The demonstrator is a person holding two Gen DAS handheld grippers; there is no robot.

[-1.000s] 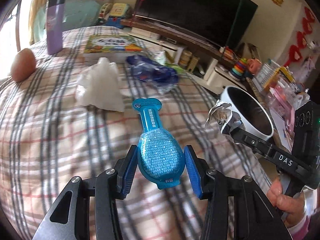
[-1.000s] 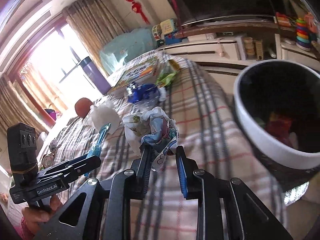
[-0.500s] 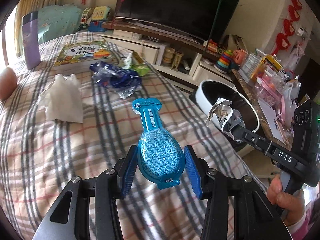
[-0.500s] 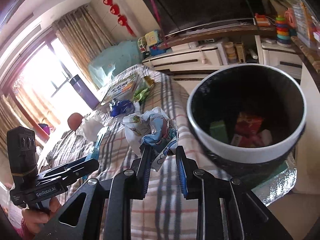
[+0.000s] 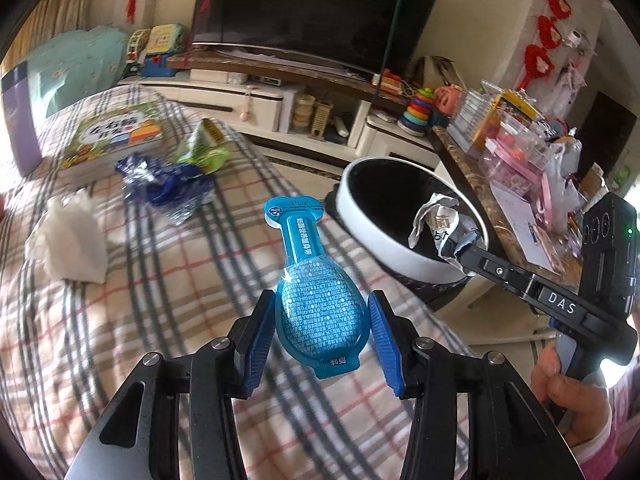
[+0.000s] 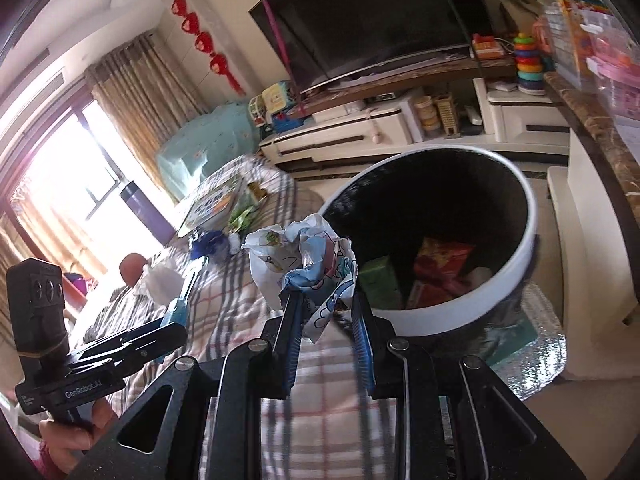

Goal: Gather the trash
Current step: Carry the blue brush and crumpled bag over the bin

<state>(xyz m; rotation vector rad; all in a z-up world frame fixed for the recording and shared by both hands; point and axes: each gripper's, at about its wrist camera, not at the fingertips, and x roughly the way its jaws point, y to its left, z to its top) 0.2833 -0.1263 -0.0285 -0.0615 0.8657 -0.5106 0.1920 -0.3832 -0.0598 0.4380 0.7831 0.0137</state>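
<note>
Left hand-held gripper [image 5: 322, 332]: pads closed on the bulb of a blue spoon-shaped packet [image 5: 316, 292], held over the plaid-covered bed [image 5: 120, 320]. Right hand-held gripper [image 6: 326, 332]: narrowly set, pinching a crumpled printed wrapper [image 6: 304, 258] at the near rim of the white-rimmed bin [image 6: 520, 256].

Progress, judged: bin holds red and green packaging; neither carried piece released yet. Left on the bed: white tissue [image 5: 70, 238], blue crumpled plastic [image 5: 168, 188], green packet [image 5: 204, 150].

Also on the bed: picture book [image 5: 114, 138], purple flask [image 6: 144, 210]. Nothing blocks the bin mouth.
</note>
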